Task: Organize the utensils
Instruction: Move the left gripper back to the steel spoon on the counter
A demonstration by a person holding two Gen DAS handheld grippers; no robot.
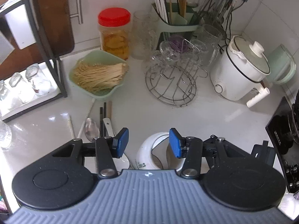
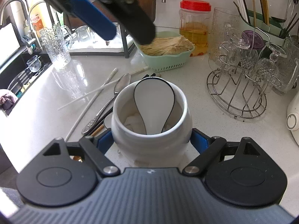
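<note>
right gripper (image 2: 151, 141) clamped on white jar (image 2: 151, 128), white spoon (image 2: 154, 100) inside; left gripper (image 1: 149, 142) parted, empty, above jar; metal spoon (image 2: 110, 102), chopsticks (image 2: 91, 95) loose on counter (image 2: 46, 112) beside jar

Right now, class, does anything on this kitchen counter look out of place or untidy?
Yes. A metal spoon, white chopsticks and dark chopsticks lie loose and crossed on the counter left of the white jar, which holds only one white spoon.
</note>
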